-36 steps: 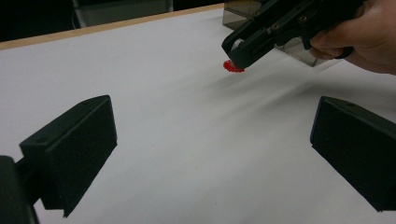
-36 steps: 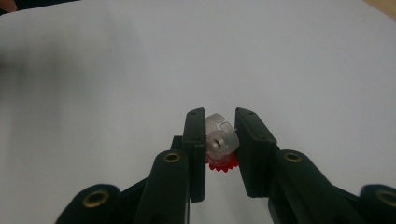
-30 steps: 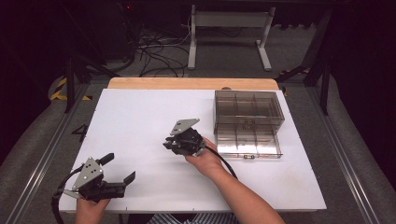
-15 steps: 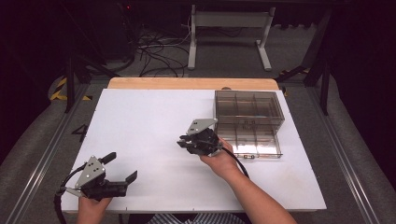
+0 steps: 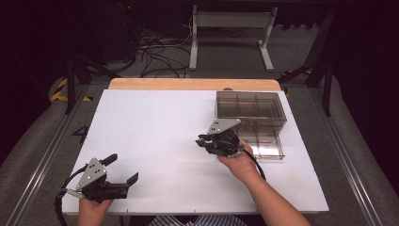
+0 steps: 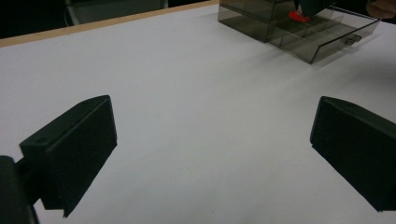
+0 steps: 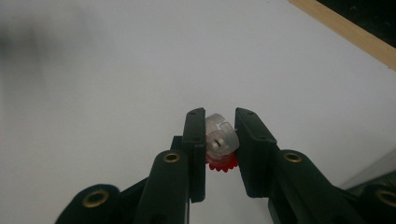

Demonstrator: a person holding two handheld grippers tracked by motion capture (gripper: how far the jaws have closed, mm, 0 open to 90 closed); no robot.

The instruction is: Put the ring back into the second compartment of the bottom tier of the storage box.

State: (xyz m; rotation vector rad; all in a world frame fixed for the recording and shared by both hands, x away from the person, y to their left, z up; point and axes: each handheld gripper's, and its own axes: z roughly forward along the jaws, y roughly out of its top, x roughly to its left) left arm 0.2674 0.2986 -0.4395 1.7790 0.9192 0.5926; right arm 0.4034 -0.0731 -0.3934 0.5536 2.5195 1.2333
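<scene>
A dark room is filling the upper part of the high view, with cables [image 5: 155, 52] trailing over the grey floor [image 5: 235, 61] beside a pale metal stand [image 5: 230, 28]. The white bench [image 5: 155, 132] is taking up the middle of the frame, a strip of bare wood [image 5: 188, 84] lying along its far edge. At right of centre a smoky clear compartment box [image 5: 251, 113] is sitting with its drawer [image 5: 267, 146] pulled out. Just left of it the right tool [image 5: 207, 141] is hanging above the bench, its jaws clamping a small clear-and-red part [image 7: 219, 147]. At lower left the left tool [image 5: 123, 170] is resting with its jaws standing wide apart.
</scene>
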